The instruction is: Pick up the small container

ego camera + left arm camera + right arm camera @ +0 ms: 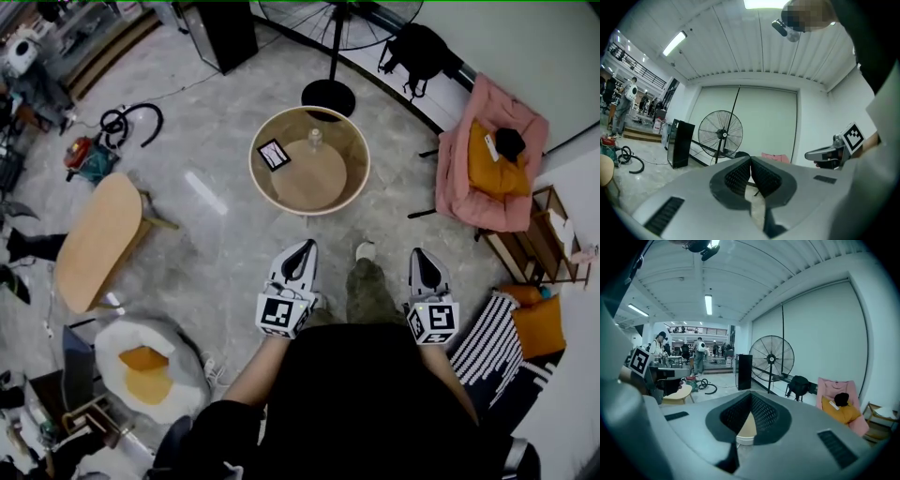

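Clear small container (315, 140) stands upright on the round table (314, 186)

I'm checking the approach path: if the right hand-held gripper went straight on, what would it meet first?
Likely the round table, in line beyond the shut jaws of the right hand-held gripper; nothing nearer shows, though depth is unclear.

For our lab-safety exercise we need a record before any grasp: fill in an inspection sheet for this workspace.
Surface: round light-wood table with raised rim, ahead of the person.
Job's things: small clear container on that table, untouched.
Clutter: black-and-white marker card beside the container.
Claws: left claw and right claw both shut, empty, short of the table.
Cables: black coiled hose on the floor, far left.
Surroundings: black pedestal fan, pink armchair, oval wooden side table.
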### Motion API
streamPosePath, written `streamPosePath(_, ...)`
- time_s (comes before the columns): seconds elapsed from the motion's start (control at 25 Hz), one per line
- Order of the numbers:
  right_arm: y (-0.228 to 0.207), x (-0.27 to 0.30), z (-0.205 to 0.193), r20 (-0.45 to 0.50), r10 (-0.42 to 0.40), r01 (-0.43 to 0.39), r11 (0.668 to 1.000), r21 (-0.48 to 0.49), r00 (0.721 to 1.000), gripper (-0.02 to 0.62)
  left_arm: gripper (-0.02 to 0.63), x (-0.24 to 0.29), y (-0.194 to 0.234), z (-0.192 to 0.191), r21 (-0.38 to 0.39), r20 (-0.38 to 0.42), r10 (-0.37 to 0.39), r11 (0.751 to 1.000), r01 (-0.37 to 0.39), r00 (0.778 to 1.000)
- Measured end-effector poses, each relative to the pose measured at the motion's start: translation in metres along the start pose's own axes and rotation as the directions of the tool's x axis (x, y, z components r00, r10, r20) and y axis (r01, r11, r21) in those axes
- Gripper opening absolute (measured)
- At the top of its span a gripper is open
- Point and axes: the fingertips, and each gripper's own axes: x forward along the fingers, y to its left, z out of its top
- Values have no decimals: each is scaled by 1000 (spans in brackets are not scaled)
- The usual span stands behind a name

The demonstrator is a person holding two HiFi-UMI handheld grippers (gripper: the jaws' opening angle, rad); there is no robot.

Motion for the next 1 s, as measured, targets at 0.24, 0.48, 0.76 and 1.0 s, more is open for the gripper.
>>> streamPosePath(0.24,-1,50,6,20,105,-105,994,8,994,21,21,26,10,0,-8,-12,42,999,-42,999)
streamPosePath(0.48,-25,135,34,47,176,-177,984,12,983,21,21,71,37,10,0,-19,138,990,-138,990)
streamPosePath(0.76,-98,209,51,26,200,-200,980,15,980,21,21,157,61,19,58,-1,250,967,-249,968)
streamPosePath(1.0,-158,262,49,-19,197,-196,980,29,980,21,21,223,72,12,27,-50,297,955,-296,954)
